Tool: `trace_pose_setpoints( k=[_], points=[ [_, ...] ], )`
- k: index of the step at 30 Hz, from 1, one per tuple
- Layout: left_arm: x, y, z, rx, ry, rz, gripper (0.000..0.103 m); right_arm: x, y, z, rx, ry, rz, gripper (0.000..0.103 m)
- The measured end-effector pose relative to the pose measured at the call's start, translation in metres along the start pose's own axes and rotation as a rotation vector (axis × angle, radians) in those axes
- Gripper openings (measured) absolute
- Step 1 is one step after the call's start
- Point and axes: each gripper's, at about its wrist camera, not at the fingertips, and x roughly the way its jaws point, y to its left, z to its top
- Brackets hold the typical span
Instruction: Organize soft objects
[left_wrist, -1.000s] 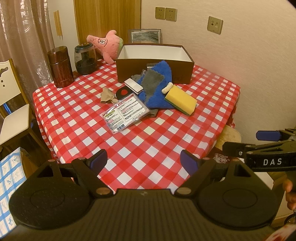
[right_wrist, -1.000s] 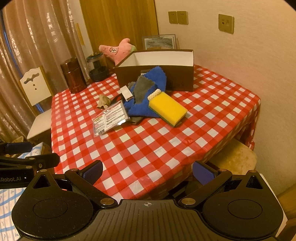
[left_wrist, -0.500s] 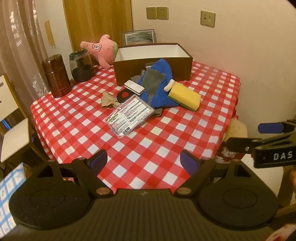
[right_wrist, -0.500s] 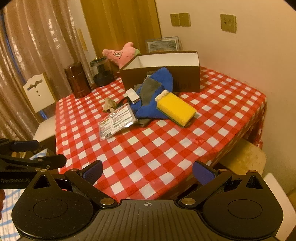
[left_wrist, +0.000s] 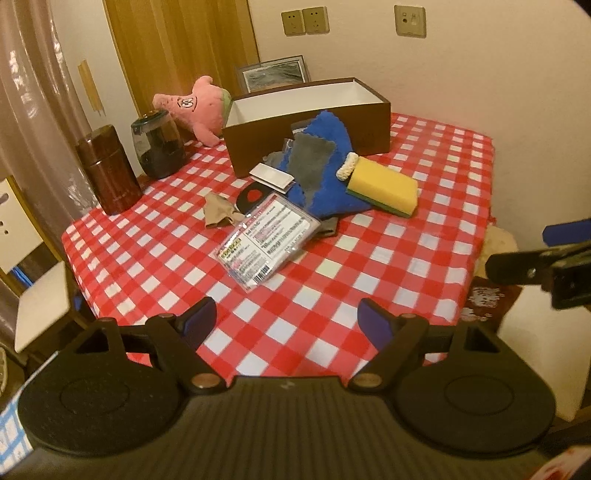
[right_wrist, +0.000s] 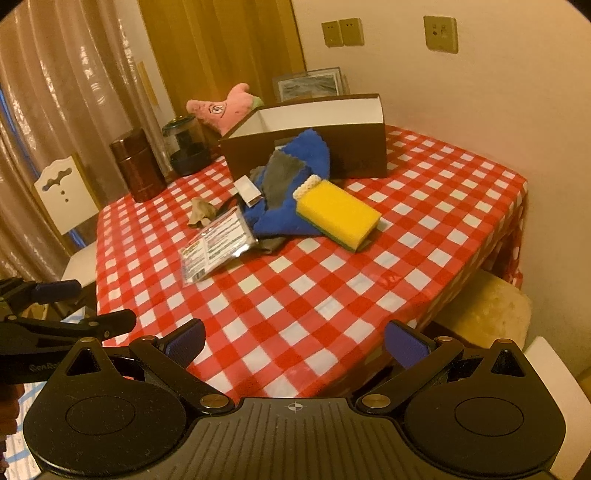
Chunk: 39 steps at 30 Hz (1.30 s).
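On the red-checked tablecloth (left_wrist: 155, 254) (right_wrist: 332, 295) lies a pile: a yellow sponge (left_wrist: 382, 186) (right_wrist: 338, 214), a blue cloth (left_wrist: 332, 147) (right_wrist: 310, 155) with a grey cloth (left_wrist: 312, 162) (right_wrist: 280, 173) on top, a beige rag (left_wrist: 218, 212) (right_wrist: 199, 210) and a plastic packet (left_wrist: 267, 240) (right_wrist: 216, 245). Behind them stands an open brown box (left_wrist: 306, 122) (right_wrist: 306, 140). A pink plush (left_wrist: 195, 107) (right_wrist: 225, 109) leans at the back. My left gripper (left_wrist: 286, 323) and right gripper (right_wrist: 293, 341) hang open over the near table edge, holding nothing.
Two dark jars (left_wrist: 110, 170) (right_wrist: 142, 168) stand at the table's back left. A white chair (left_wrist: 33, 288) (right_wrist: 66, 195) sits left of the table and a cushioned stool (right_wrist: 487, 310) right of it. A framed picture (left_wrist: 275, 72) leans on the wall.
Both grippers have pulled back and risen a little from the table, so the pile looks farther off. Both stay open. No object on the table has moved.
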Motion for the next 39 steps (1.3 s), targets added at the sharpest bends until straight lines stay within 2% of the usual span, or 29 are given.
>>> trace_pose_setpoints(
  k=[7,11,19,21,27,30,32,36,39],
  points=[
    [0.045,-0.013,0.019,0.013,0.010,0.067,0.082,0.037,-0.021,0.030,-0.046,0.020,0.037,0.103],
    [0.082,-0.023,0.037,0.021,0.038,0.102,0.077,0.067,-0.040,0.059,-0.083,0.046,0.070,0.103],
    [0.151,-0.046,0.054,0.075,0.114,0.212,0.077,0.126,-0.074,0.107,-0.164,0.112,0.133,0.103],
    [0.166,-0.050,0.054,0.093,0.141,0.243,0.073,0.139,-0.081,0.114,-0.174,0.129,0.146,0.103],
    [0.197,-0.057,0.054,0.097,0.189,0.301,0.071,0.172,-0.102,0.125,-0.200,0.181,0.166,0.103],
    [0.209,-0.060,0.052,0.124,0.203,0.325,0.063,0.182,-0.109,0.128,-0.200,0.199,0.162,0.103],
    [0.217,-0.060,0.050,0.137,0.212,0.343,0.061,0.187,-0.113,0.130,-0.186,0.208,0.164,0.103],
    [0.226,-0.058,0.045,0.163,0.199,0.370,0.061,0.196,-0.115,0.131,-0.173,0.226,0.153,0.103],
    [0.231,-0.055,0.042,0.182,0.186,0.366,0.053,0.200,-0.115,0.131,-0.164,0.233,0.141,0.103]
  ],
)
